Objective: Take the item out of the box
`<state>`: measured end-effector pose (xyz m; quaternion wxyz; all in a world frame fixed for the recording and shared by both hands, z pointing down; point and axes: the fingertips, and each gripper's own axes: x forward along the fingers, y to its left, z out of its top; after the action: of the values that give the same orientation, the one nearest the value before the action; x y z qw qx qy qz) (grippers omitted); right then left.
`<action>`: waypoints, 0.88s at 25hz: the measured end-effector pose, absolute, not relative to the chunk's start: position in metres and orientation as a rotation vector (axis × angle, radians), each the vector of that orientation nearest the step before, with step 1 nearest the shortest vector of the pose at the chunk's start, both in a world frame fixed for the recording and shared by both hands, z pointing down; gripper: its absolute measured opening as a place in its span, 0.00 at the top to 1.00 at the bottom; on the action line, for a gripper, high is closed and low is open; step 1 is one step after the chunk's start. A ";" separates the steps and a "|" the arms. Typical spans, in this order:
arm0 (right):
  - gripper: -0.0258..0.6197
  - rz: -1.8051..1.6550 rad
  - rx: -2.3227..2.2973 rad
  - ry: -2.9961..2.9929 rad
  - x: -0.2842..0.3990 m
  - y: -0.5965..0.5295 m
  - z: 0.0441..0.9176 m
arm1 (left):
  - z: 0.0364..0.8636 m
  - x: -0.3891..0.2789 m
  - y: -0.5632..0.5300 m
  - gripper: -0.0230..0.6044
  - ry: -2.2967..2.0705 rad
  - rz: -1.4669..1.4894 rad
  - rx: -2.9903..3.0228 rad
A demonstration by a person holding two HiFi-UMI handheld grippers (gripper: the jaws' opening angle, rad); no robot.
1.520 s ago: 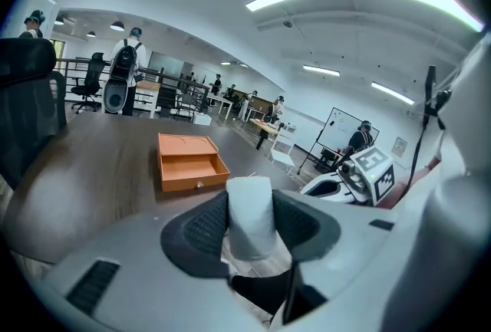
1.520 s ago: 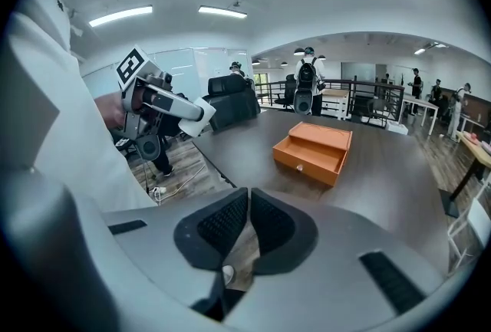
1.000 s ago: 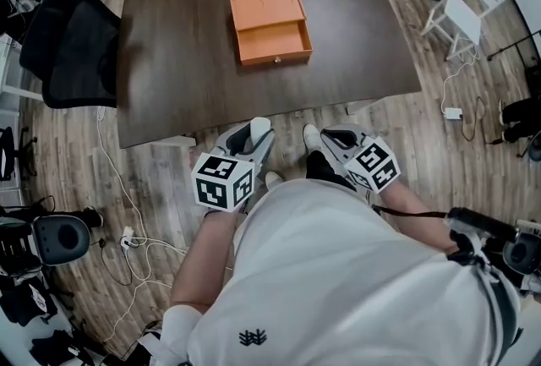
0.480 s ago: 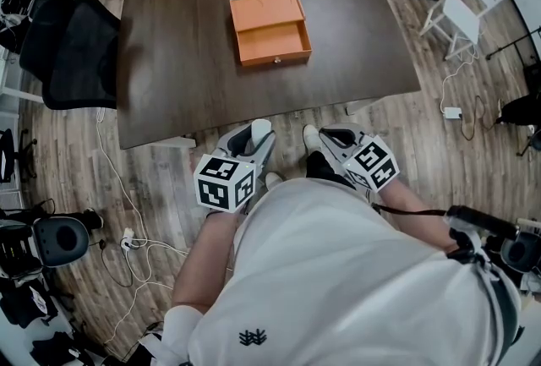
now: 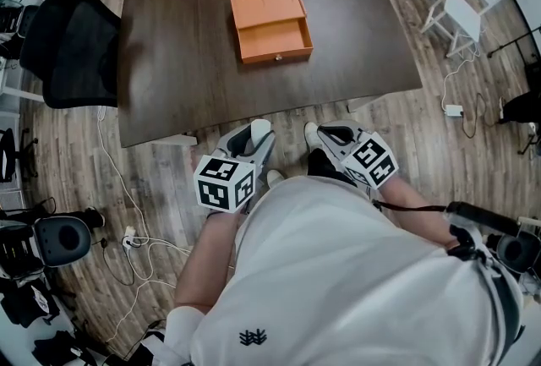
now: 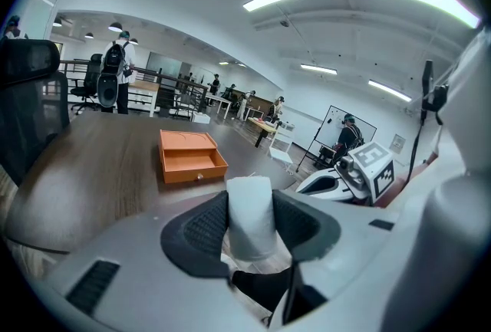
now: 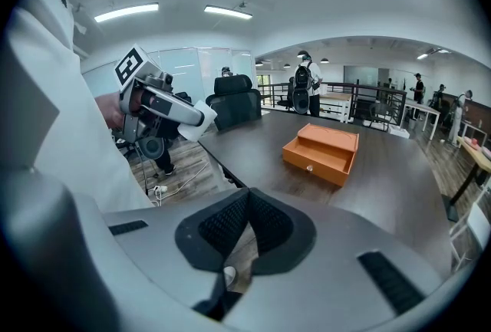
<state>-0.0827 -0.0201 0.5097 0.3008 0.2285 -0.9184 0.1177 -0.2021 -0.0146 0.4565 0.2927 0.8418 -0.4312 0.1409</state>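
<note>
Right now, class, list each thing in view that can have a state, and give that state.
orange box: drawer pulled out.
drawer: open, nothing visible inside.
left claw: shut on a white roll.
right claw: shut, nothing between its jaws.

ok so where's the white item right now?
The white item is clamped between the jaws of the left gripper. In the head view it's below centre, just off the table's near edge, beside the right gripper, short of the orange box.
</note>
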 end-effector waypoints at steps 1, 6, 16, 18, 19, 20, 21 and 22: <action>0.96 0.313 0.605 -2.437 -0.082 -0.020 0.510 | 0.457 -0.202 -0.014 0.67 -1.148 0.376 2.241; 0.96 0.316 0.600 -2.434 -0.081 -0.018 0.514 | 0.462 -0.200 -0.012 0.67 -1.144 0.379 2.235; 0.96 0.313 0.591 -2.427 -0.081 -0.021 0.521 | 0.468 -0.199 -0.012 0.67 -1.136 0.390 2.225; 0.96 0.315 0.591 -2.430 -0.080 -0.020 0.520 | 0.468 -0.197 -0.012 0.67 -1.134 0.393 2.224; 0.96 0.316 0.590 -2.431 -0.080 -0.020 0.521 | 0.469 -0.196 -0.011 0.67 -1.133 0.396 2.224; 0.96 0.317 0.588 -2.433 -0.080 -0.020 0.521 | 0.469 -0.196 -0.012 0.67 -1.133 0.397 2.224; 0.96 0.317 0.586 -2.434 -0.081 -0.020 0.521 | 0.469 -0.196 -0.012 0.67 -1.133 0.398 2.224; 0.96 0.317 0.583 -2.434 -0.081 -0.021 0.521 | 0.469 -0.196 -0.013 0.67 -1.134 0.399 2.224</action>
<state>-0.0810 -0.0212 0.5214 0.3043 0.2202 -0.9190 0.1196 -0.1964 -0.0131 0.4692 0.3018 0.8387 -0.4275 0.1504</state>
